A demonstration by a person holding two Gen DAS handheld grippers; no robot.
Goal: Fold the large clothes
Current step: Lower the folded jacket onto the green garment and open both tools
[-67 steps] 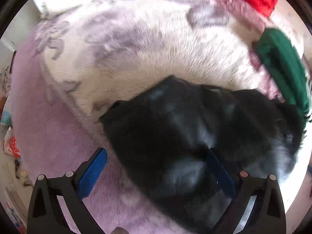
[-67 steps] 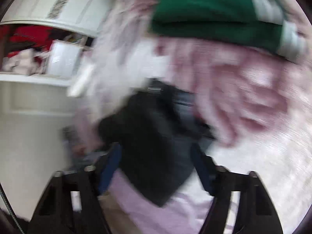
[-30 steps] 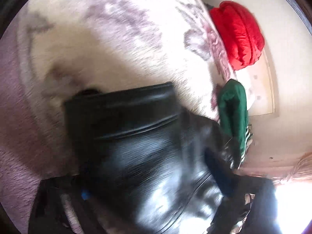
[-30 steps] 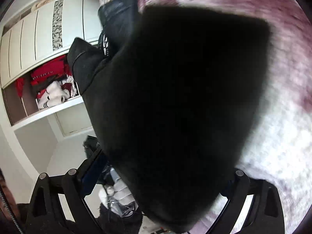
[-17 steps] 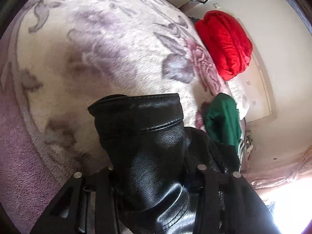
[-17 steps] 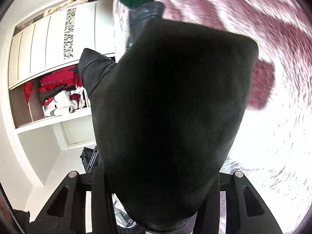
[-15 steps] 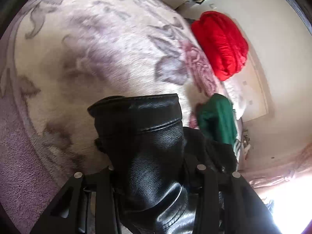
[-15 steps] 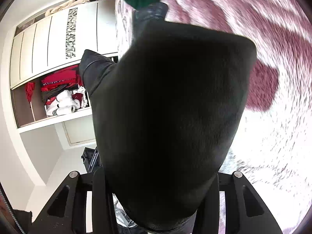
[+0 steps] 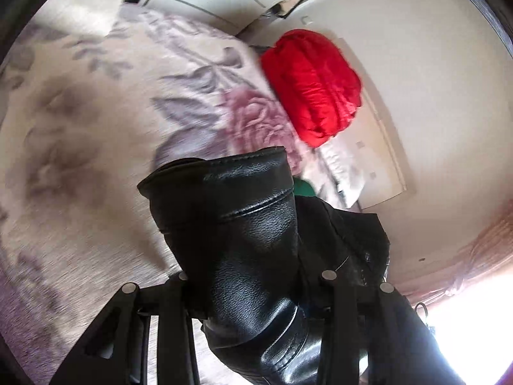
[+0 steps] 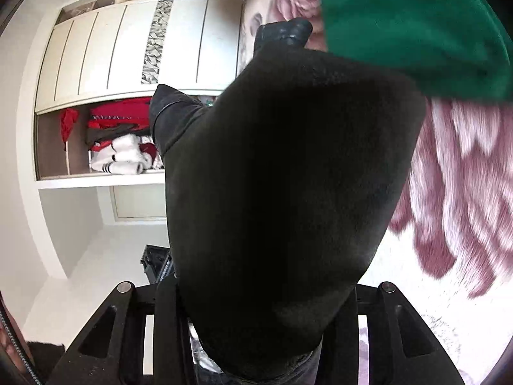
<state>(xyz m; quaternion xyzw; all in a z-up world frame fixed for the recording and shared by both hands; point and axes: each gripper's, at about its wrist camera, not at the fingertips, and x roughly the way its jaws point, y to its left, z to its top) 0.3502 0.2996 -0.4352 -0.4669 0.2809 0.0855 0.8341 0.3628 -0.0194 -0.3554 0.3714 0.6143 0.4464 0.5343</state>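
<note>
both claws pinch the black leather jacket [image 9: 256,250]: left gripper [image 9: 256,292] on its grainy stitched cuff, right gripper [image 10: 256,301] closing on matte folds

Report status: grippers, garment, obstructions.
Left gripper clamped on black leather jacket; right gripper closing on it. Green garment close ahead.

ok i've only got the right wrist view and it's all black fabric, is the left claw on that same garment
Observer: looks like it, the left claw is clamped on a cuffed end of the black leather jacket, grain side out.
Operator: is that end off the bed
Observer: it is held up over the floral blanket; whether the rest hangs clear I cannot tell.
Operator: anything near it
Observer: a red puffy garment lies apart from it, bunched at the far edge by the wall.
</note>
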